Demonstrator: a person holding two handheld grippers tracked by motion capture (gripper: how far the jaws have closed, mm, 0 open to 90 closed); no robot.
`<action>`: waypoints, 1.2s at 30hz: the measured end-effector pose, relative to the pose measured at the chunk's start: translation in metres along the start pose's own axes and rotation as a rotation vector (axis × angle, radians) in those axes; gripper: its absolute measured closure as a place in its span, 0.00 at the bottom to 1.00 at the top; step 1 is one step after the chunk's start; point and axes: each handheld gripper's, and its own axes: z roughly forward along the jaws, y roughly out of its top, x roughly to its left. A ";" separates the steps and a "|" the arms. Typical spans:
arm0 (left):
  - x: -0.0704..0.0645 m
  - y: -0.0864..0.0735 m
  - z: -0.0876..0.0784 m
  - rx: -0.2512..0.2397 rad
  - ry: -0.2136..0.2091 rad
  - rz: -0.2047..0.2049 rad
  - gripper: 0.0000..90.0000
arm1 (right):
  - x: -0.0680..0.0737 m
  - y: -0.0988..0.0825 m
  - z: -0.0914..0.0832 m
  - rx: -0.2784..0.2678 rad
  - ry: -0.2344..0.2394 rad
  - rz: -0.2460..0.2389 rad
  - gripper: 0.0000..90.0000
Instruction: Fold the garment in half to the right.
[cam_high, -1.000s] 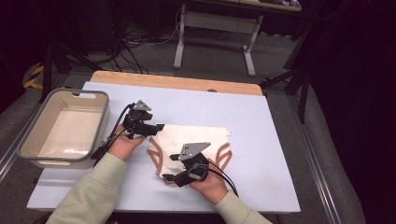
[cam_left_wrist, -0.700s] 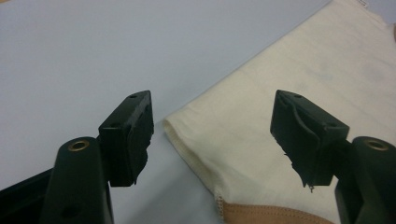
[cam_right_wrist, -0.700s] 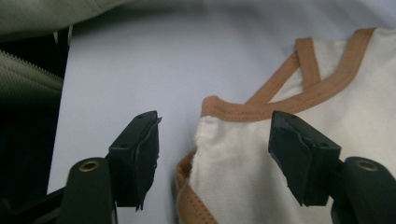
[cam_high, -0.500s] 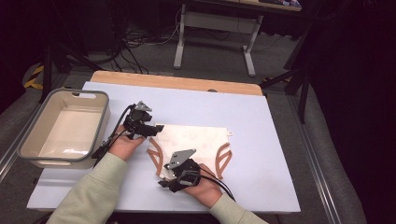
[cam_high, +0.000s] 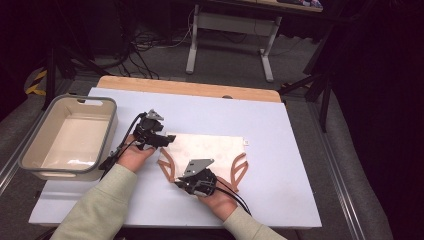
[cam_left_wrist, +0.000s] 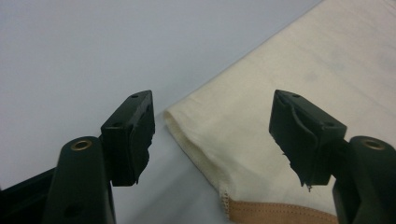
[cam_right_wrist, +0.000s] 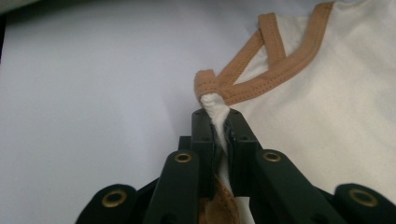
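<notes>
At the far left of the pale blue tabletop (cam_high: 300, 150) stands an empty grey-rimmed, cream plastic bin (cam_high: 30, 160). Just right of it the left tongs (cam_high: 167, 140) sit at the garment's far-left corner. In the left gripper view (cam_left_wrist: 212, 135) their jaws stand apart, one over bare tabletop and one over cloth, with the folded corner between them and nothing gripped.

The thing being worked on is a cream cotton sleeveless top with tan-brown binding straps (cam_high: 205, 147), lying flat in the middle of the tabletop with its straps toward the near edge. Near its left straps are the right tongs (cam_high: 181, 185). Their jaws have just been closing, and the right gripper view (cam_right_wrist: 219, 122) shows them pinched tight on a tuck of the cream cloth just below where the tan straps (cam_right_wrist: 261, 60) meet.

The step in hand looks like taking hold of the top along its left side — one grip made, the other not yet. Next, the left tongs would need to close on the corner between their jaws, catching both layers, before any lift or fold.

A small white tag (cam_high: 246, 142) shows at the garment's far-right corner — too small to read. No other writing or brand can be seen.
</notes>
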 end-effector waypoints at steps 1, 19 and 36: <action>0.000 0.000 0.001 0.006 0.007 -0.001 0.37 | 0.000 0.000 0.000 0.000 0.000 0.019 0.94; -0.006 -0.005 0.019 0.112 0.064 0.013 0.75 | 0.003 0.000 -0.001 -0.004 -0.006 0.029 0.94; -0.003 -0.001 0.001 0.090 0.031 -0.053 0.98 | 0.011 0.008 -0.005 -0.046 0.013 0.029 0.95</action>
